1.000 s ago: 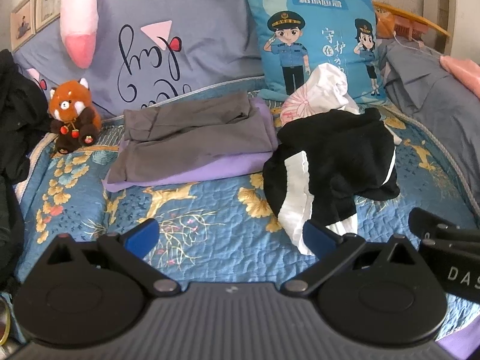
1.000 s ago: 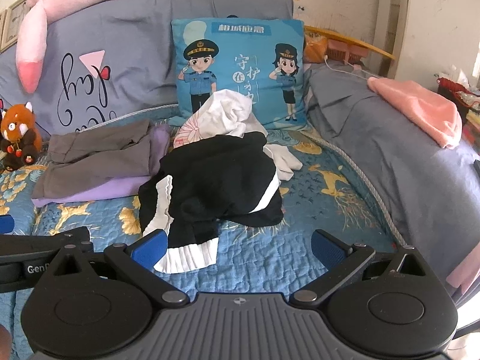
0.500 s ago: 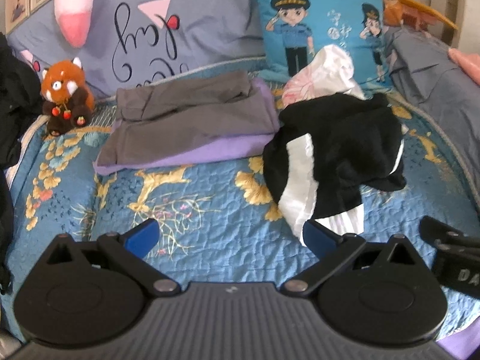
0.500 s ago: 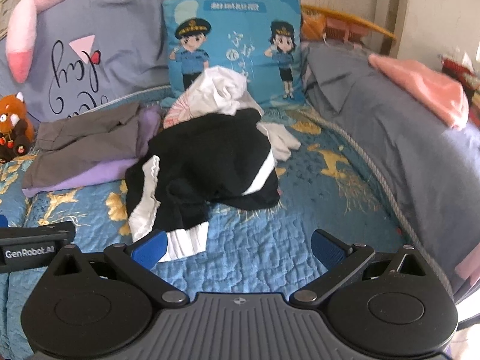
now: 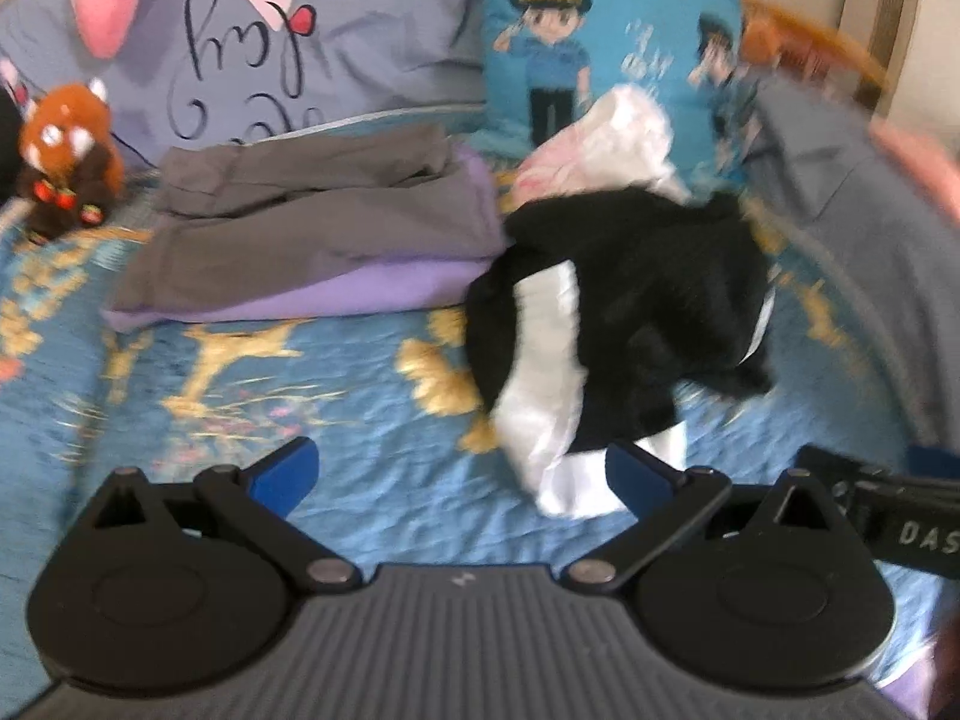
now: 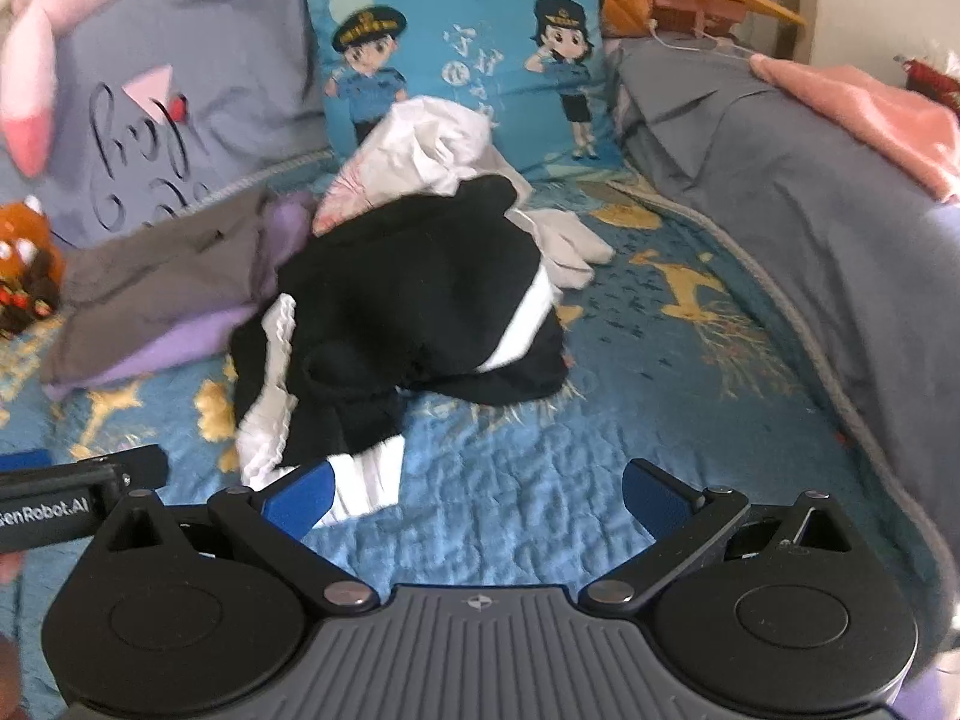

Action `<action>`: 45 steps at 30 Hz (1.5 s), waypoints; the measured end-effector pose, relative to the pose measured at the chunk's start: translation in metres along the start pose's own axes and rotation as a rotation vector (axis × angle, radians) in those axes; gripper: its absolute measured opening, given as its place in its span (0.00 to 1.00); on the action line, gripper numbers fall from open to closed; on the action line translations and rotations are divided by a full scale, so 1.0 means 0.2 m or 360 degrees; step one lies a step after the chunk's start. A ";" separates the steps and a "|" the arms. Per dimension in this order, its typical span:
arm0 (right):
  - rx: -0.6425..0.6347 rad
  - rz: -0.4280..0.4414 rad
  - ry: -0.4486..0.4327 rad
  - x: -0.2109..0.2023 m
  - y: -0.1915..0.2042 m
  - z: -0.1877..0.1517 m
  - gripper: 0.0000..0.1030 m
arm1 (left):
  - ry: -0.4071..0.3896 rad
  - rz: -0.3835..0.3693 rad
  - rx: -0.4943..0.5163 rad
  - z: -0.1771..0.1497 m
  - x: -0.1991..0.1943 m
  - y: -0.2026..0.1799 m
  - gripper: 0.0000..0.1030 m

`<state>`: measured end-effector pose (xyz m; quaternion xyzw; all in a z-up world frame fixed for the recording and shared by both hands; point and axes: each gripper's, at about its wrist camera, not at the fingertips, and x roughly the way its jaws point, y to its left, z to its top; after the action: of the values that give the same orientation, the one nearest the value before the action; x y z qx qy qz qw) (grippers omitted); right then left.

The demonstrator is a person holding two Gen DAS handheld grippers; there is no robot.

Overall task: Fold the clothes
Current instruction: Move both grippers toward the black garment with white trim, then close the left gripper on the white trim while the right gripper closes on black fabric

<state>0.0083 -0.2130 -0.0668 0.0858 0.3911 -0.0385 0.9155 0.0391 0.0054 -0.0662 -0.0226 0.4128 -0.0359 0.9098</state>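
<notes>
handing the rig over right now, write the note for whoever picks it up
Left gripper: open, empty, low over the blue quilt.
Right gripper: open, empty, its left finger at the hem of the black and white garment.
That garment lies crumpled mid-bed, a white garment bunched behind it.
Done: grey garment folded on a folded purple one.
Left: fold the black and white garment, then the white one.

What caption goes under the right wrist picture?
Open right tool near a crumpled black-and-white garment on the blue quilt, beside folded clothes.
</notes>
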 end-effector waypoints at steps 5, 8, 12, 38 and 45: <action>-0.0037 0.0120 -0.0148 0.05 -0.07 0.02 1.00 | -0.0176 -0.0224 -0.0103 -0.03 0.05 0.07 1.00; -0.0116 0.0192 -0.0224 0.09 -0.09 0.03 1.00 | -0.0137 -0.0257 0.0068 -0.03 0.14 0.01 1.00; -0.0251 0.0251 -0.0298 0.15 -0.08 0.04 1.00 | -0.0146 -0.0273 0.0106 -0.02 0.25 -0.04 1.00; -0.0223 0.0312 -0.0247 0.53 -0.31 0.22 0.97 | -0.0063 -0.0578 0.0211 0.23 0.87 -0.07 1.00; -0.0178 0.0294 -0.0227 0.53 -0.36 0.17 0.97 | -0.0167 -0.0853 -0.0019 0.22 0.75 0.01 1.00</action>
<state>0.0960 -0.2901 -0.1286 0.0675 0.3170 0.0619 0.9440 0.1718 -0.0043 -0.1498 -0.1384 0.3445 -0.2718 0.8878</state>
